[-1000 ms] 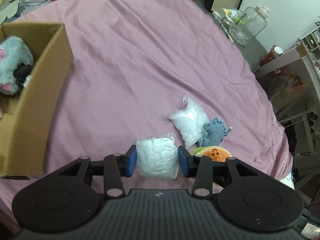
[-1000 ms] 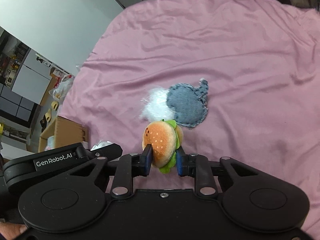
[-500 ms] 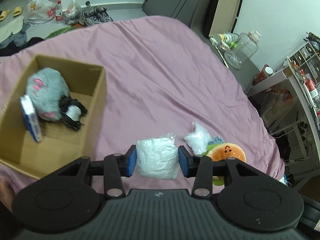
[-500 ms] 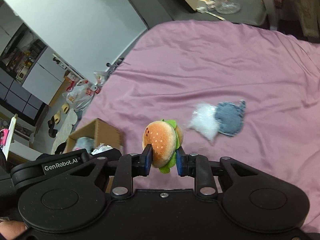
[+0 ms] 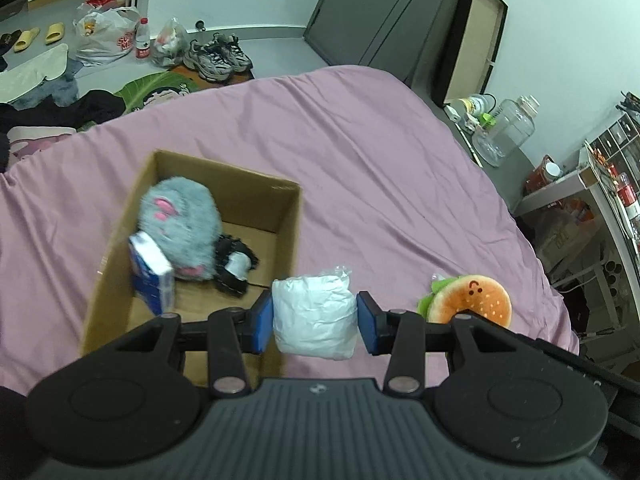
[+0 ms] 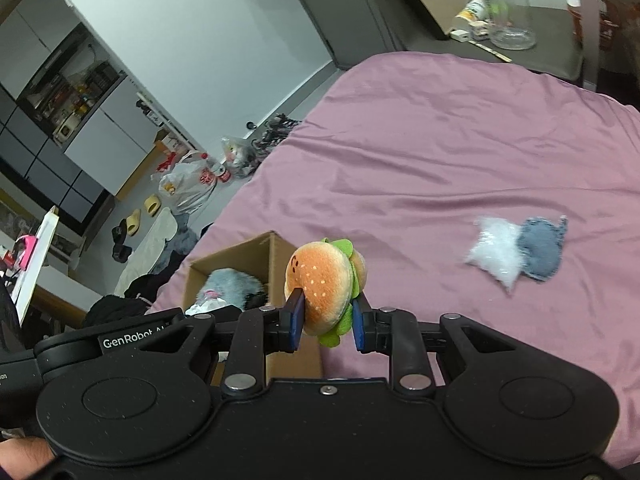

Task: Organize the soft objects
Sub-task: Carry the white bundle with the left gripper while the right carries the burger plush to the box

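Both grippers carry soft items near the cardboard box point(image 5: 288, 216).
Left gripper point(image 5: 314, 322) clamps a white crinkled pouch point(image 5: 314, 322); right gripper point(image 6: 325, 320) pinches a burger plush point(image 6: 322, 284). A grey furry toy point(image 5: 180, 220) fills the box.

The right gripper point(image 6: 325, 322) has its blue-padded jaws pressed against both sides of a plush burger point(image 6: 324, 285), orange bun with white specks, green felt lettuce poking out above and below the jaws. Just left of the jaws and beyond them sits an open cardboard box point(image 6: 276, 258) on the pink bedspread point(image 6: 420, 152), with a grey fluffy toy point(image 6: 232, 282) inside. Far to the right of the jaws, a white plastic bag point(image 6: 494, 254) lies on the bed touching a blue denim patch point(image 6: 540, 252). At the lower left, the other gripper's black body point(image 6: 100, 340) carries a GenRobot label.
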The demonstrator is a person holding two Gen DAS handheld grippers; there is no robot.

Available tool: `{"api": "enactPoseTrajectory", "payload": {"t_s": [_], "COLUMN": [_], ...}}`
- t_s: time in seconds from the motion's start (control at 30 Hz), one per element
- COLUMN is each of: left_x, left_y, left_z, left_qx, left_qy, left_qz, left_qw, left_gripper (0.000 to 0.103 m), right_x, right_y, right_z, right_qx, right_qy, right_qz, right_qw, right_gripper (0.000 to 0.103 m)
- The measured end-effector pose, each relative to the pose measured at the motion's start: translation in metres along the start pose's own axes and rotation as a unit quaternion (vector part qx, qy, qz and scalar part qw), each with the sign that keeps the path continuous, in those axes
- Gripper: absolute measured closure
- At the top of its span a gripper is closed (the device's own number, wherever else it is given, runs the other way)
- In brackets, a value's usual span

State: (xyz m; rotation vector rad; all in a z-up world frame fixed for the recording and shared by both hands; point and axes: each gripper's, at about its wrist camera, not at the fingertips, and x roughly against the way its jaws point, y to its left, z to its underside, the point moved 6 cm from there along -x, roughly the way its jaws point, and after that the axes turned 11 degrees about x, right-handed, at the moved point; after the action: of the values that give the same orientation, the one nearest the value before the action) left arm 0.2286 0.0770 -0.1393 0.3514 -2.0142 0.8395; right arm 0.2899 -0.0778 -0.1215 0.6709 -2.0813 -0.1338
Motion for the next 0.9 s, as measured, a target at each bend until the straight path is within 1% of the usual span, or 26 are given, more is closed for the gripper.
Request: {"api": "enactPoseTrajectory", "payload": {"t_s": [0.3, 0.5, 0.9], "left_x": [0.007, 0.004, -0.004], "left_y": [0.043, 0.071, 0.105], "left_z": [-0.02, -0.028, -0.034], "left_qx": [0.011, 0.022, 0.043], "left_qy": [0.002, 0.012, 0.033], "left_qz": [-0.011, -0.022, -0.023], "left_qw": [0.9999, 0.9995, 0.9983], "left_gripper": [0.06, 0.06, 0.06], "right_x": [-0.018, -0.034, -0.056], "right_y": [0.043, 0.069, 0.103], "right_z": [-0.004, -0.003, 0.001], "right_qx": [0.015, 0.025, 0.044], "right_qy": [0.004, 0.014, 0.037], "right_qz": [-0.009, -0.016, -0.012], "right_qw": [1.0, 0.999, 0.998], "right_gripper": [0.079, 0.079, 0.079]}}
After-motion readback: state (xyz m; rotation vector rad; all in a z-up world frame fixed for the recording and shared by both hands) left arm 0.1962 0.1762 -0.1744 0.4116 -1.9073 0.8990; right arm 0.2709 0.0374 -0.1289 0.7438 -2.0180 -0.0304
